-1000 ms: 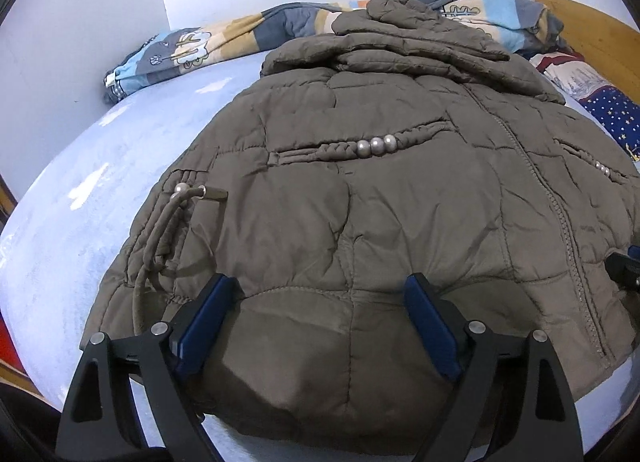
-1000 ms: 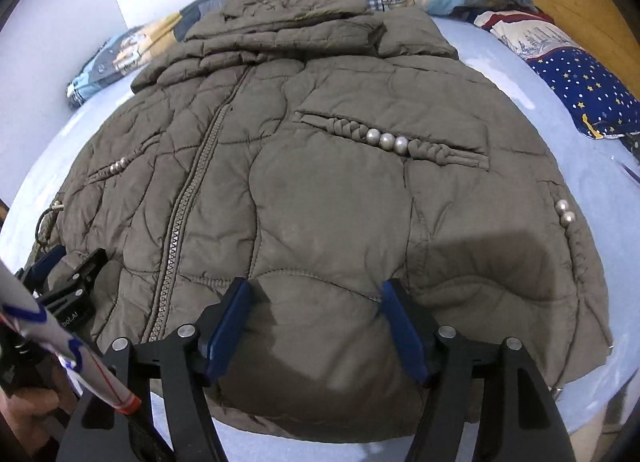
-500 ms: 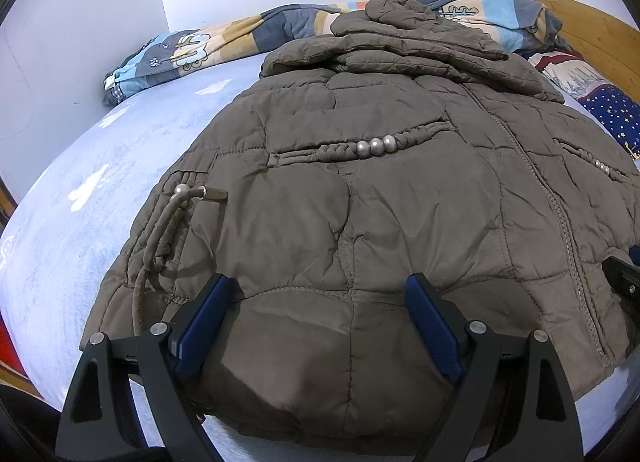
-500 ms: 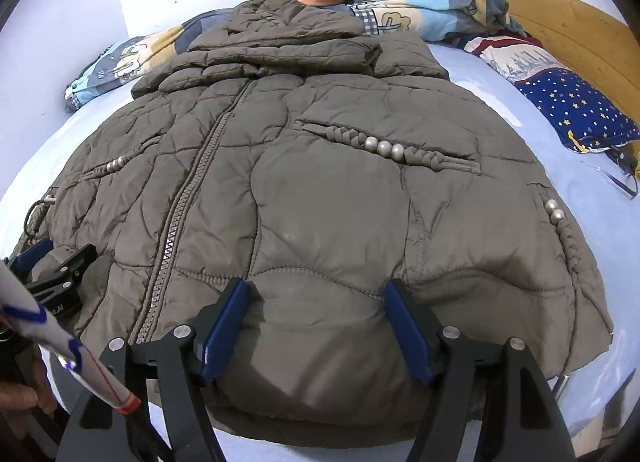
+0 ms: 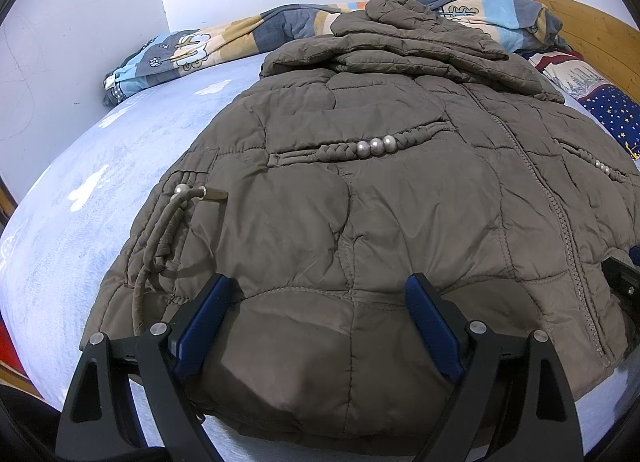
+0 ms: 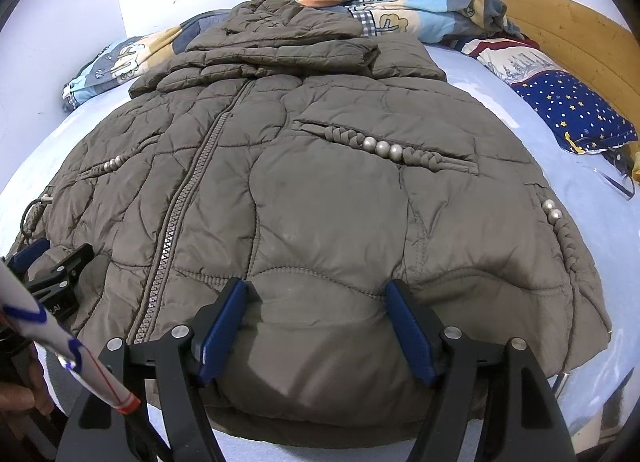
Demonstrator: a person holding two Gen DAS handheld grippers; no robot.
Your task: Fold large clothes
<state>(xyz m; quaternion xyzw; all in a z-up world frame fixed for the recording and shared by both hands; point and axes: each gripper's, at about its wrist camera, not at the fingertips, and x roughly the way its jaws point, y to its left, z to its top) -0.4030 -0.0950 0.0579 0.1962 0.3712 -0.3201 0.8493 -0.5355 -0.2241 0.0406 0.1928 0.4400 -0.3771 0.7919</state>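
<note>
Change since earlier frame: right wrist view tips slightly, headboard (image 6: 568,41) showing more; left view unchanged; jacket unmoved.

Item: quilted jacket (image 5: 380,221), grey-brown, padded, front up, zipper closed. Lies on pale blue bedsheet (image 5: 100,181); hem at near edge of bed, hood (image 6: 288,21) at far end against patterned duvet (image 6: 420,1). Long axis runs straight away from both tools.

Left gripper (image 5: 316,302): fingers spread wide over left half of hem; padding bulges between them, not pinched. Right gripper (image 6: 316,302): likewise spread over right half of hem, no grip. Both equally near; likely next step is a hem pinch, then a fold toward hood.

Trim: braided pocket cords with silver beads (image 6: 382,147); drawcord (image 5: 160,246) at left side seam. Sleeves appear tucked across under hood.
</note>
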